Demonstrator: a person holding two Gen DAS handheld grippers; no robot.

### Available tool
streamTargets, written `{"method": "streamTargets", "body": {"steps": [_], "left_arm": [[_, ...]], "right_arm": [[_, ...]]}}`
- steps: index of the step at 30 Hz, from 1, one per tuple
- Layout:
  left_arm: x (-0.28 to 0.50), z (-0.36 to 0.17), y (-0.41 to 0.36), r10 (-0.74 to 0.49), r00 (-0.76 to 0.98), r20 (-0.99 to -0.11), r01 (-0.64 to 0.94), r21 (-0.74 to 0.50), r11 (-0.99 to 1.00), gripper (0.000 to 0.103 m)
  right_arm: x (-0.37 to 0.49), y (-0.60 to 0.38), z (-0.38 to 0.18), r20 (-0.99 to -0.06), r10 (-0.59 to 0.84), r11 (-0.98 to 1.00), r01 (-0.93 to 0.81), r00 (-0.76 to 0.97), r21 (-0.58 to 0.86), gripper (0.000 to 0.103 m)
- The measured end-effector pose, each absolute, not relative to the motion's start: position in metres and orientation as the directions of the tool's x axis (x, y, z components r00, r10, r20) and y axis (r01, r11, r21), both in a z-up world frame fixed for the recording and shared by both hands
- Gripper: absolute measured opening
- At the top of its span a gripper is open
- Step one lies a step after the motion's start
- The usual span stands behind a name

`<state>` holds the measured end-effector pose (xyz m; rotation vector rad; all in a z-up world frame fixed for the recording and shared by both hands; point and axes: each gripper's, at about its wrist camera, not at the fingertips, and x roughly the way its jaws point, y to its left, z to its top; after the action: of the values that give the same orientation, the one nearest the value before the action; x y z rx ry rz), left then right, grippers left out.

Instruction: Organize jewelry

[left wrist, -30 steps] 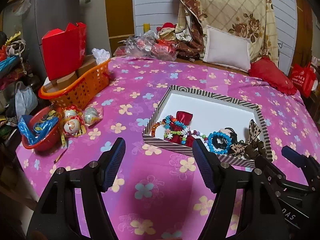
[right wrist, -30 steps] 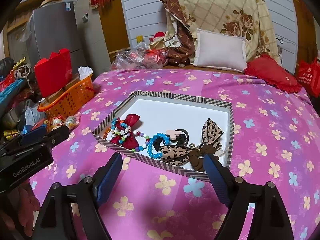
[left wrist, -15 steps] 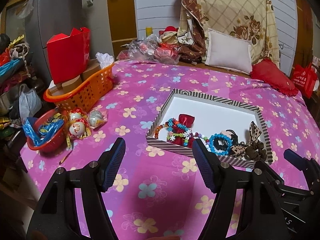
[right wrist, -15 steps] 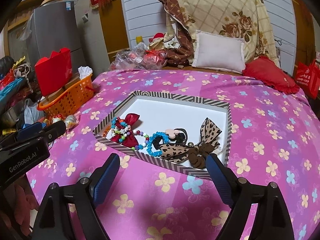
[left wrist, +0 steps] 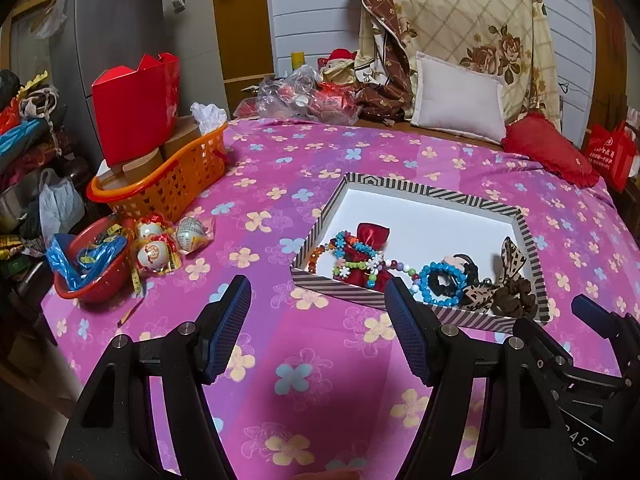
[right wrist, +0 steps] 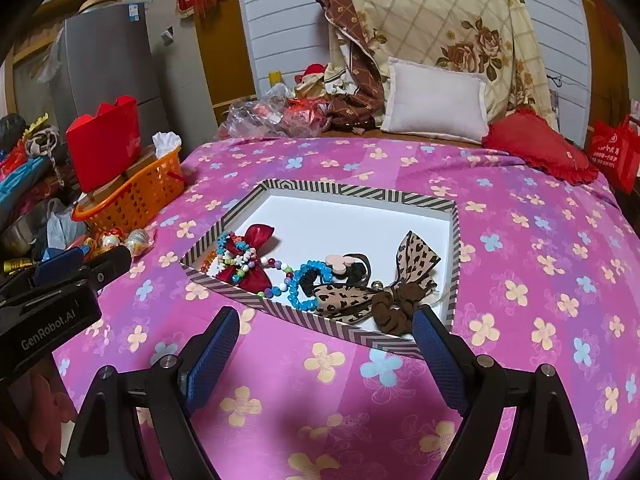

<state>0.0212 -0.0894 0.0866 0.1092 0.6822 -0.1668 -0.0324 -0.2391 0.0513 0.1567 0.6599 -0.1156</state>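
Seen from the left wrist: left gripper [left wrist: 318, 330] spread wide and empty above the pink flowered bedspread [left wrist: 280, 184], hovering just short of the striped-rim box [left wrist: 432, 193] at about one o'clock. Inside that box, bunched along the near wall: red satin pouch [left wrist: 370, 236] tangled with a multicoloured bead bracelet [left wrist: 352, 250], blue bead bracelet [left wrist: 442, 282] ringed round a black hair tie, leopard-print bow [left wrist: 512, 258] and brown scrunchie [left wrist: 516, 300] toward three o'clock. Far half of the white floor bare. At nine to ten o'clock, well apart from the box: orange basket [left wrist: 168, 184] with a red paper bag, red bowl [left wrist: 90, 280] with wrapped sweets beside it. Part of the right gripper visible at four o'clock. Seen from the right wrist: right gripper [right wrist: 326, 340] likewise spread wide, pinching nothing, centred on the box's near wall with the scrunchie just past the right fingertip. Same pieces at twelve o'clock, all within the rim; pink clip [right wrist: 340, 261] resting on the black tie. No jewelry visible loose on the bedspread. Judged from this: everything gathered in the box, yet heaped and interlaced rather than laid out separately. Fits either a collected pile awaiting sorting or a finished gather-up; not settled by these views.
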Motion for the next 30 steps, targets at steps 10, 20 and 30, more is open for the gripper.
{"method": "streamTargets", "body": {"steps": [10, 20, 30], "left_arm": [[0.030, 0.075, -0.092, -0.107, 0.752, -0.650, 0.189, 0.057, 0.980, 0.070], [0.037, 0.069, -0.093, -0.095, 0.747, -0.658, 0.182, 0.064, 0.981, 0.070], [0.043, 0.061, -0.098, -0.087, 0.738, -0.669, 0.184, 0.076, 0.980, 0.070]], "right_arm": [[-0.027, -0.240, 0.043, -0.632, -0.052, 0.982, 0.154, 0.773, 0.107, 0.087], [-0.018, -0.240, 0.036, -0.645, -0.048, 0.983, 0.149, 0.762, 0.103, 0.087], [-0.010, -0.243, 0.029, -0.657, -0.044, 0.983, 0.150, 0.752, 0.106, 0.087]]}}
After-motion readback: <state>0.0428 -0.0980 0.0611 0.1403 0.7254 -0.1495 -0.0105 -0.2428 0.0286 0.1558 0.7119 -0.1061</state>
